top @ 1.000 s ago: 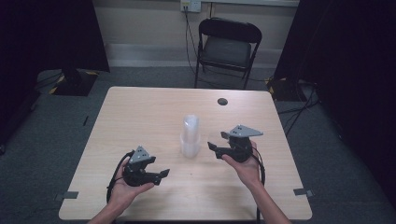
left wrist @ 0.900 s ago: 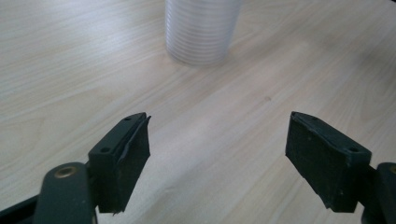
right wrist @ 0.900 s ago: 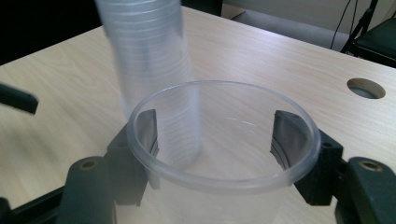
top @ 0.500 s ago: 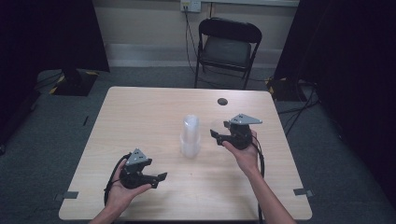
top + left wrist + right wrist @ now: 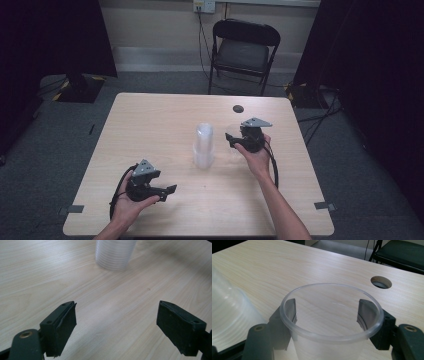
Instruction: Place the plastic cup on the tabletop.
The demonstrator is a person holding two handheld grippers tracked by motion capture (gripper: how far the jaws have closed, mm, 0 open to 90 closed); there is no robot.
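Gripping a clear plastic cup (image 5: 332, 322) upright between its two jaws, the right gripper (image 5: 235, 141) hangs over the wooden table (image 5: 150, 125), just beside the stack of clear cups (image 5: 204, 146). The left gripper (image 5: 116, 322) has its jaws spread wide with nothing between them. No readable writing appears anywhere.

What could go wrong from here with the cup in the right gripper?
The right gripper is shut on a thin clear cup; squeezing harder could buckle it or make it slip out. The stack of cups stands upright close beside that gripper, so a sideways swing might topple it. The left gripper sits open, too far off to steady the stack.
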